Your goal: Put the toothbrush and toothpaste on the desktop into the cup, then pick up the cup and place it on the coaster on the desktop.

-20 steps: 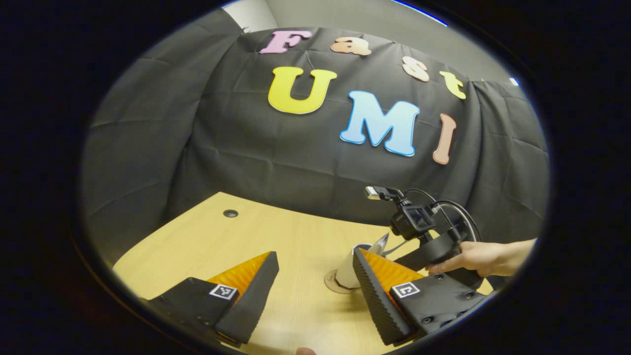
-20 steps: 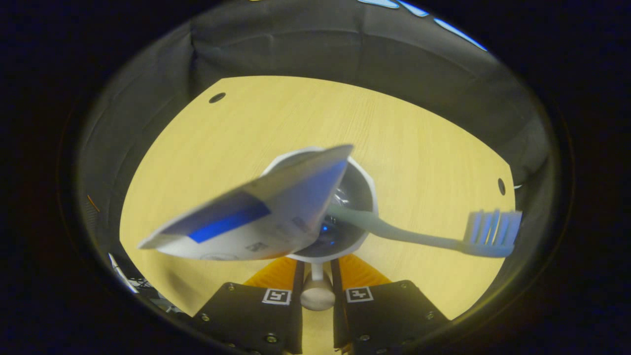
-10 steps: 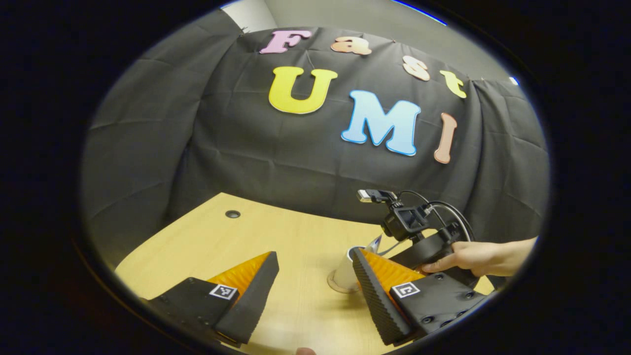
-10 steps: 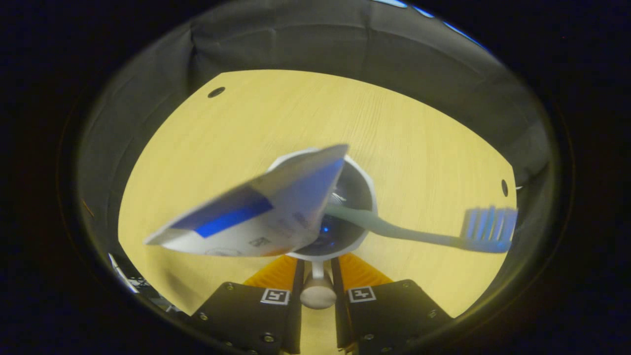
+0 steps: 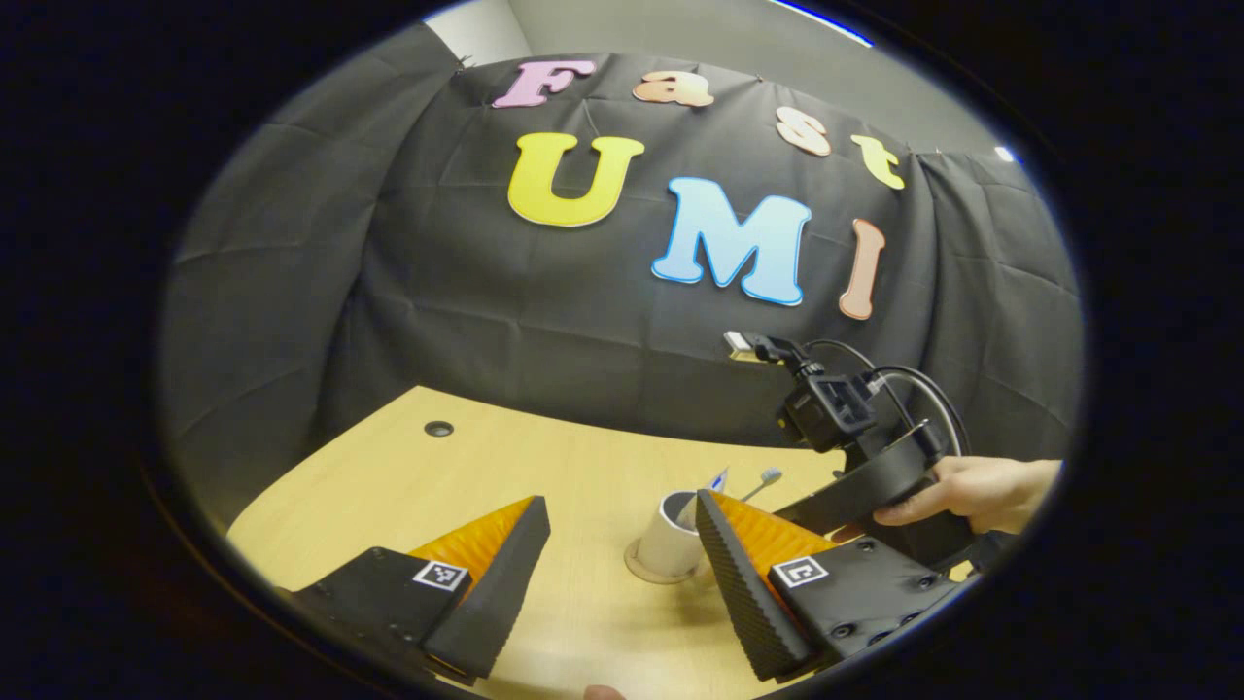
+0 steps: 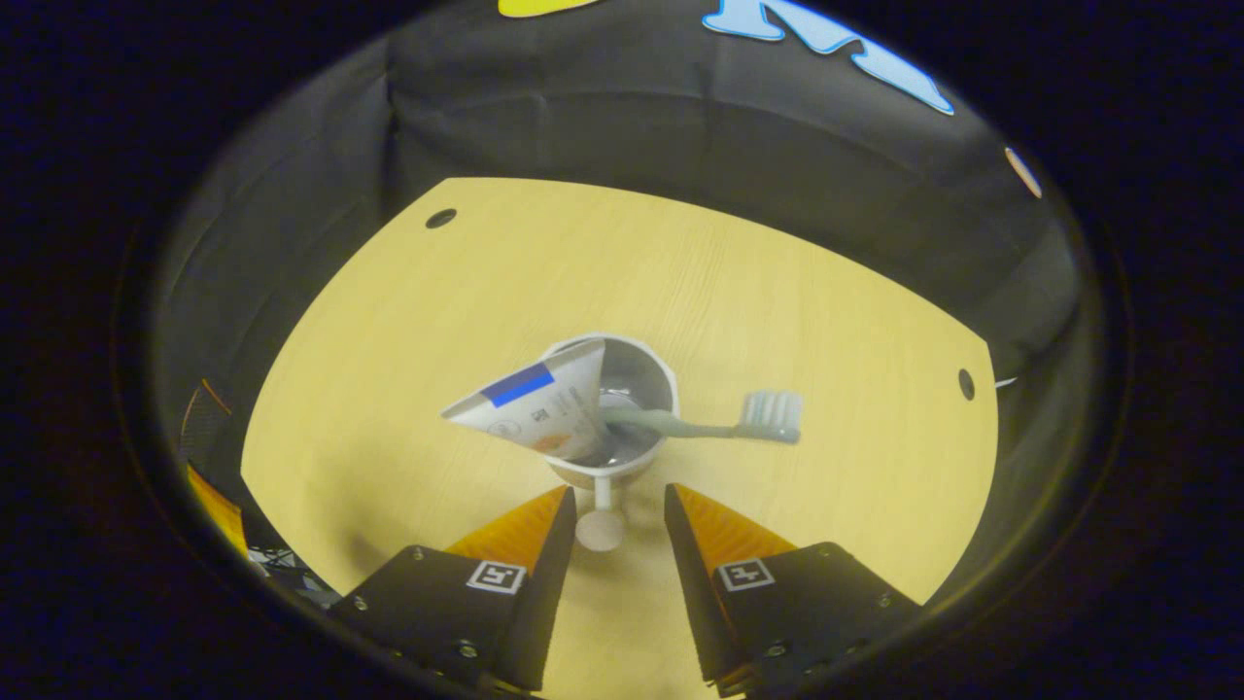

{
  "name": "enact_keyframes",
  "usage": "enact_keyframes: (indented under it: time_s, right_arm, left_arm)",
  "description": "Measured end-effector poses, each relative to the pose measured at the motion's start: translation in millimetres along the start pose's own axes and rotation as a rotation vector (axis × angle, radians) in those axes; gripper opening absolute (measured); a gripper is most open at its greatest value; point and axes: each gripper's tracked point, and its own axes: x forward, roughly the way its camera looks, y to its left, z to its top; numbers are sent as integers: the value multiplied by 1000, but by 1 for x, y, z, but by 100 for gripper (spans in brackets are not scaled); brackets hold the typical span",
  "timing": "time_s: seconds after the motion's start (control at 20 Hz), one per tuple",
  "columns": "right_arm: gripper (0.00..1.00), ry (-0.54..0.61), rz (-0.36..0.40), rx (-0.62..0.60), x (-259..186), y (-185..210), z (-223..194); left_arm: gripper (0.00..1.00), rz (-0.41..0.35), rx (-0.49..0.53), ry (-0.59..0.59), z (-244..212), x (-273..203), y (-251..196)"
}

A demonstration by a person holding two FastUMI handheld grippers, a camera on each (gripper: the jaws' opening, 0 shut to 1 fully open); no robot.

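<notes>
— Cup first: where do we have the white cylindrical cup (image 6: pixel 610 408) with its knobbed side handle?

— We see it upright on the pale wooden desktop (image 6: pixel 777 292), and in the left gripper view the same cup (image 5: pixel 671 533) stands on a round tan coaster (image 5: pixel 641 569), whose edge shows around its base.

— And what is in it?

— We see the white toothpaste tube with a blue band (image 6: pixel 530 408) leaning out over one side of the rim, crimped end up. The pale grey-green toothbrush (image 6: pixel 709 420) leans the other way, bristle head out past the rim and handle down inside.

— How do we describe the right gripper (image 6: pixel 614 520)?

— We see its orange-faced black fingers parted, one on each side of the cup's handle knob and touching neither it nor anything else. It holds nothing. In the left gripper view that same gripper (image 5: pixel 855 476), black with a camera and looped cables on top, sits just beyond the cup in a person's hand (image 5: pixel 972 486).

— And the left gripper (image 5: pixel 622 554)?

— We see it spread wide and empty, above the desktop, with the cup showing close by its right finger (image 5: pixel 739 583).

— Anything farther out?

— We note a small dark round hole (image 5: pixel 438 429) near the desktop's far edge, well apart from the cup.
</notes>
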Motion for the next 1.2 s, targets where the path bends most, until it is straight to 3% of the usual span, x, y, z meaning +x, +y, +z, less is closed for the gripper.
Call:
enact_keyframes:
  time_s: [0.25, 0.35, 0.4, 0.5, 0.85, 1.2]
  right_arm:
    - [58, -99, 21, 49, -39, -11, -5]
    - [87, -155, 8, 62, -52, -18, -8]
    - [82, -186, 1, 71, -61, -21, -8]
    - [88, -253, -9, 108, -83, -28, -8]
    - [88, -531, -99, 177, -158, -59, -11]
    - [88, -867, -194, 114, -224, -79, -5]
  left_arm:
    - [97, -20, 15, -8, 8, 6, -18]
    - [97, -31, 33, -15, 13, 7, -27]
    - [98, -36, 40, -22, 16, 7, -32]
    - [97, -48, 50, -36, 24, 8, -41]
    - [96, -68, 62, -84, 42, 6, -76]
    - [97, -41, 81, -176, 70, -14, -98]
